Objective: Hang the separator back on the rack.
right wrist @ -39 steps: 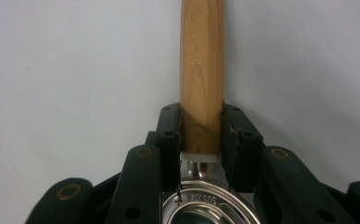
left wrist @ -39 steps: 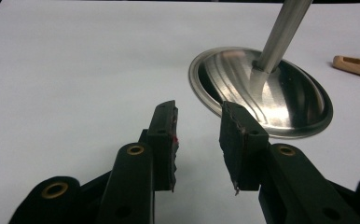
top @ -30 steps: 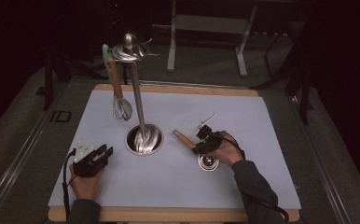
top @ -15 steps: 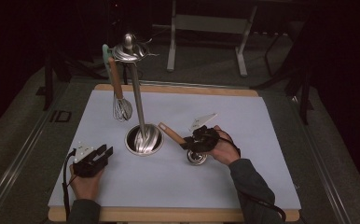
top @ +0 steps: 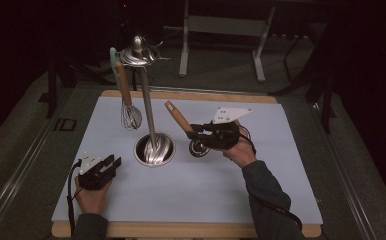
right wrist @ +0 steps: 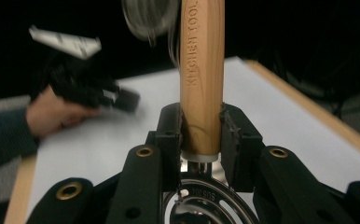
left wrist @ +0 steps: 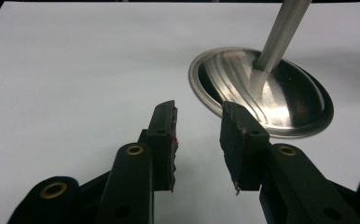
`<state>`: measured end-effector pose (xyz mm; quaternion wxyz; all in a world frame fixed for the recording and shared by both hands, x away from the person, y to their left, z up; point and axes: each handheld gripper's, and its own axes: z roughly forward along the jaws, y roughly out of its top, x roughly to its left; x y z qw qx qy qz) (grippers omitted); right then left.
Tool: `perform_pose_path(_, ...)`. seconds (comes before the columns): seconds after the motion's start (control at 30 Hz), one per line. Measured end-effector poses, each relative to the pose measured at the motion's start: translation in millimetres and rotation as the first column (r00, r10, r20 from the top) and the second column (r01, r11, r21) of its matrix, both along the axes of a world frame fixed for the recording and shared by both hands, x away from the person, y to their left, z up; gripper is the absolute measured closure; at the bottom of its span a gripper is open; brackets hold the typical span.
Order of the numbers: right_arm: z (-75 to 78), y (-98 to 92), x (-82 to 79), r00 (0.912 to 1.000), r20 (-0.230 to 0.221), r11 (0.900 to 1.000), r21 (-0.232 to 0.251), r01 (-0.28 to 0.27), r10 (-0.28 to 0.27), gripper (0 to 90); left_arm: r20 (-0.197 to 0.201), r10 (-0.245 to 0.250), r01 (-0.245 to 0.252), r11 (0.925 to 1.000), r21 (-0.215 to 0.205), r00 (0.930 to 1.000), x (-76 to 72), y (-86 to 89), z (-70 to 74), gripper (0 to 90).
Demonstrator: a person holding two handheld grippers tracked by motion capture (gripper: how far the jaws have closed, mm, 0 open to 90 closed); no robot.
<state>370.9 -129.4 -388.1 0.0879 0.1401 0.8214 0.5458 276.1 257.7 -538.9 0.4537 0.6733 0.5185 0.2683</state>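
Wooden handle (right wrist: pixel 201 74): clamped between right gripper (top: pixel 197 133) jaws, lifted over the white mat (top: pixel 281 165), just beside the stand base (top: pixel 154 150)
Axis: slanting up and away, metal head (top: pixel 199 148) low (partly hidden)
Writing: "KITCHEN TOOL" along the wood
Left gripper (left wrist: pixel 197 135): jaws apart, nothing between, resting near the base

The desk (top: pixel 291 220) (wood-edged) is covered by a pale sheet (top: pixel 221 185); the stand's round metal base (top: pixel 154 150) is set on it.
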Motion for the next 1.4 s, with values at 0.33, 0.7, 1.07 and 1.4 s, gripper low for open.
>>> perform_pose_path(0.33, 35.6, 14.4, -2.8, 0.9971, 0.07, 0.995, 0.095, -0.035, 0.029, 70.5, 0.002, 0.002, -0.002, 1.0, -0.002, 1.0, -0.3, 0.2, 0.0, 66.2)
perform_pose_path(0.7, 58.9, 18.2, -2.8, 0.9941, 0.105, 0.987, 0.154, -0.043, 0.027, 70.5, 0.001, 0.0, 0.0, 1.0, 0.0, 1.0, -0.1, 0.0, 0.0, 66.1)
perform_pose_path(1.07, 77.7, 27.8, -7.7, 0.9898, 0.141, 0.983, 0.18, -0.043, 0.017, 70.4, 0.002, 0.0, 0.0, 1.0, 0.0, 1.0, -0.2, -0.1, 0.0, 65.9)
perform_pose_path(1.4, 89.0, 38.1, -14.6, 0.9835, 0.178, 0.985, 0.164, -0.063, 0.033, 70.4, 0.001, 0.0, 0.0, 1.0, -0.001, 1.0, -0.1, 0.0, 0.0, 65.8)
